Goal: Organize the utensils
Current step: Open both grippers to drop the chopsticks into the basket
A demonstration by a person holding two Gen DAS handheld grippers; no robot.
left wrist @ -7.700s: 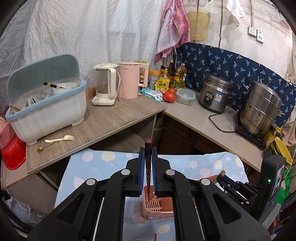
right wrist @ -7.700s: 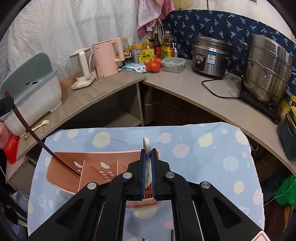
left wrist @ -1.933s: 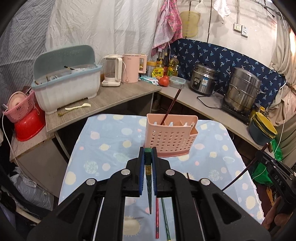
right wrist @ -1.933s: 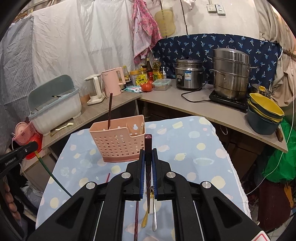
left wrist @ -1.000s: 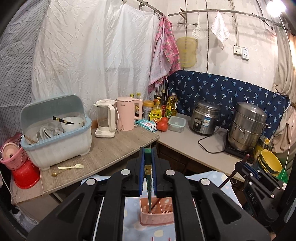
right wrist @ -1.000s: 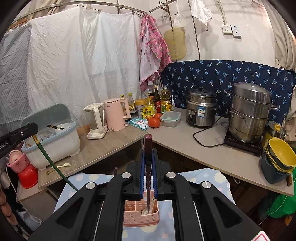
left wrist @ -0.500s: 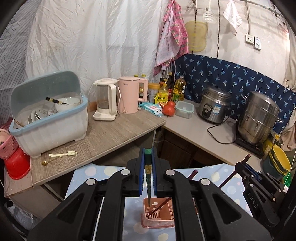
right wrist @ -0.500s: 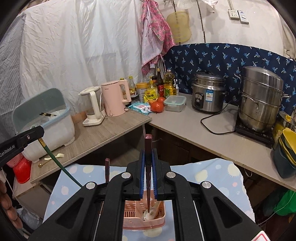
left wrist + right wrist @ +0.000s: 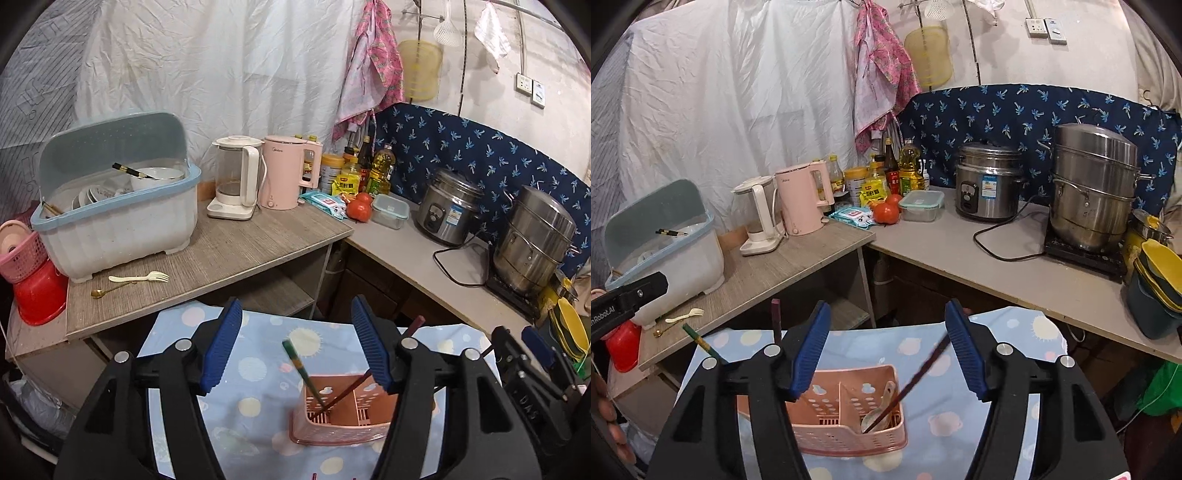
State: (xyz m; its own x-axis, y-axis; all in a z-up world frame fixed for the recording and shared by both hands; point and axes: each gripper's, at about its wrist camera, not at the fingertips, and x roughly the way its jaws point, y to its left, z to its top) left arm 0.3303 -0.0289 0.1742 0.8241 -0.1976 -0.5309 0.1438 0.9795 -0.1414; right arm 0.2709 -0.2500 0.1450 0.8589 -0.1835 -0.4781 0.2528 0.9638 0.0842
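The biggest container you face is the lidded dish bin [image 9: 114, 218] at the far left of the wooden counter [image 9: 236, 254], with bowls and a pair of dark chopsticks in it (its blue lid stands tipped back). Much smaller, and nearest you, the pink utensil caddy [image 9: 846, 432] stands on the spotted blue cloth [image 9: 997, 373]. In the right wrist view a dark red chopstick [image 9: 916, 376] leans in its right compartment beside a pale spoon [image 9: 877, 411]; in the left wrist view a green chopstick [image 9: 301, 369] leans in the left compartment, crossing another red chopstick [image 9: 354, 384]. Your left gripper [image 9: 295, 343] is opening, the green chopstick standing free between its blue pads [image 9: 221, 343]. Your right gripper [image 9: 886, 343] is opening too, though you cannot tell whether the red chopstick's top touches its right pad. Along the far counters sit a steel steamer pot [image 9: 1093, 188], a rice cooker [image 9: 988, 182], a pink kettle [image 9: 286, 171] and a glass kettle [image 9: 236, 177]. A cream fork [image 9: 140, 277] and a gold spoon [image 9: 110, 291] lie by the bin.
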